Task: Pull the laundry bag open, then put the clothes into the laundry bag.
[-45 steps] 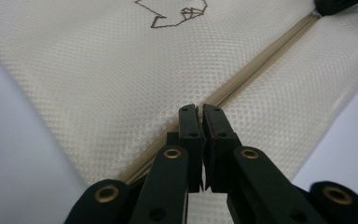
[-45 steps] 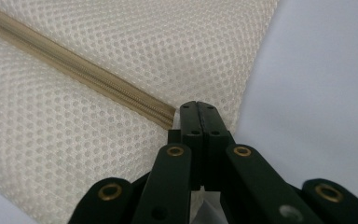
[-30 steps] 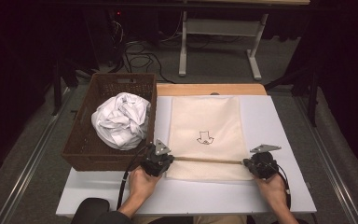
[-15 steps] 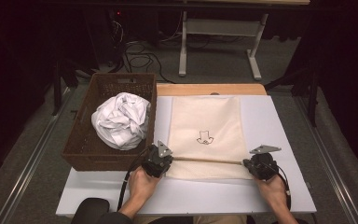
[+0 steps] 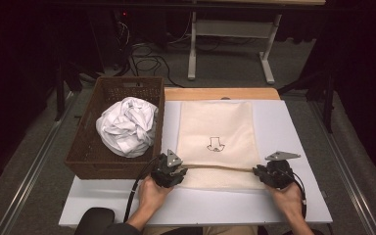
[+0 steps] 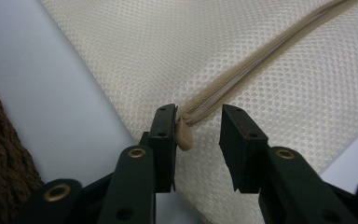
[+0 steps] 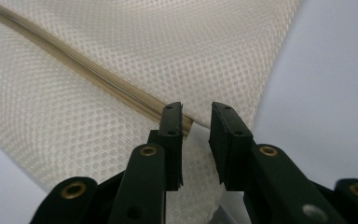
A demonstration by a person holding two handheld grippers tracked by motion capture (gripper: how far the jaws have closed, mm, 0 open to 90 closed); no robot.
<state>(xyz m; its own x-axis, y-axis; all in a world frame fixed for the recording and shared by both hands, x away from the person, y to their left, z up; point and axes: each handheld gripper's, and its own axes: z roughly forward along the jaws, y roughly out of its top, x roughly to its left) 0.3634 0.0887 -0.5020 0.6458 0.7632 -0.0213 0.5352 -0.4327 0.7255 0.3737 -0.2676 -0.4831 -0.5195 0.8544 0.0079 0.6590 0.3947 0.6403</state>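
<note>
— High view first: what lies on the white table (image 5: 293, 127)?

— A cream mesh bag (image 5: 215, 129) lies flat at its middle, with a small dark drawing (image 5: 214, 144) printed on it. A tan zipper (image 5: 220, 168) runs across the bag near the person's edge. Left of the bag stands a brown wicker basket (image 5: 85, 147) holding a crumpled white cloth (image 5: 127, 126).

— And the grippers?

— The left gripper (image 5: 176, 169) sits at the zipper's left end, the right gripper (image 5: 260, 172) at its right end, each held in a hand from below.

— Is the left one gripping anything?

— From the left gripper view, its jaws stand apart. The zipper pull (image 6: 184, 135) hangs just against the inner face of the left-hand jaw, and a clear gap remains to the other jaw. Nothing is clamped.

— The right?

— The right gripper view shows its jaws parted too, astride the bag's corner, where the zipper's end (image 7: 186, 123) meets the mesh. The gap between them is narrow, yet they pinch nothing that I can see.
</note>
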